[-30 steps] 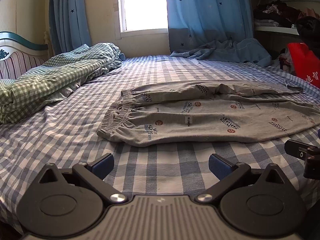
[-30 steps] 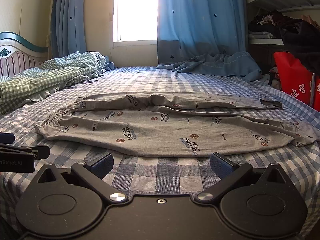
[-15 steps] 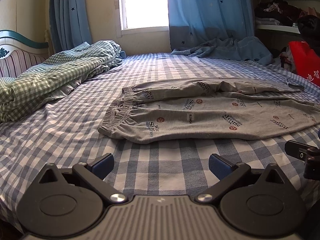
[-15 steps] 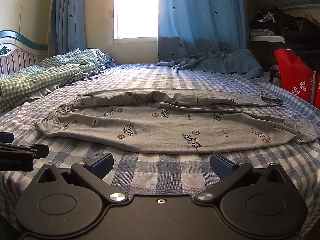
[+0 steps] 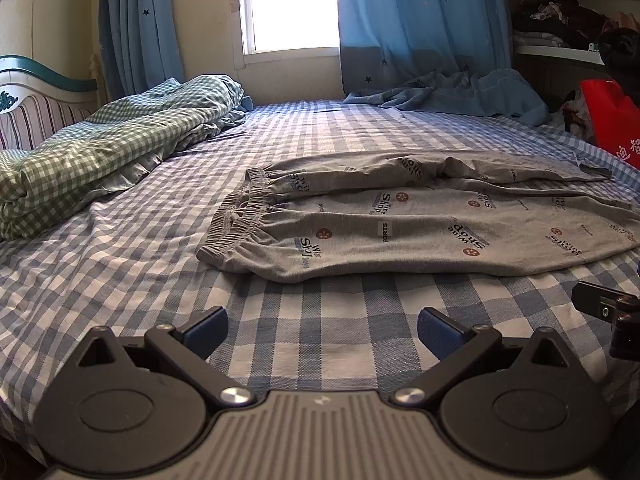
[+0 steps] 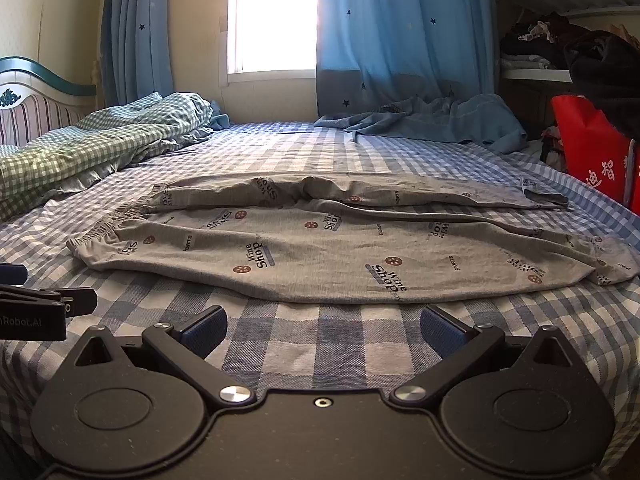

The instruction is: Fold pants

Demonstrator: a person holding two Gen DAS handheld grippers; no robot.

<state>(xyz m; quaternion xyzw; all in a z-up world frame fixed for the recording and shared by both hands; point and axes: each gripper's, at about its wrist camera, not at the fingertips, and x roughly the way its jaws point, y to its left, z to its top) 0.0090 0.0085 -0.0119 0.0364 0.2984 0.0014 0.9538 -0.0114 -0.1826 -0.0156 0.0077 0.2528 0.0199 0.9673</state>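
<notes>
Grey printed pants (image 5: 420,224) lie flat on the blue checked bed sheet (image 5: 120,264), waistband to the left, legs running right; they also show in the right wrist view (image 6: 340,248). My left gripper (image 5: 322,330) is open and empty, a little in front of the pants' near edge by the waistband. My right gripper (image 6: 323,330) is open and empty, in front of the near leg's middle. Each gripper's side shows at the edge of the other's view.
A crumpled green checked quilt (image 5: 100,148) lies at the left by the headboard. A blue cloth (image 6: 432,120) lies at the far side under the curtains. A red bag (image 6: 596,156) and shelves with clothes stand at the right.
Both grippers have drawn back slightly toward me and risen a little; the pants sit a bit farther away in both views. The pants have not moved.
</notes>
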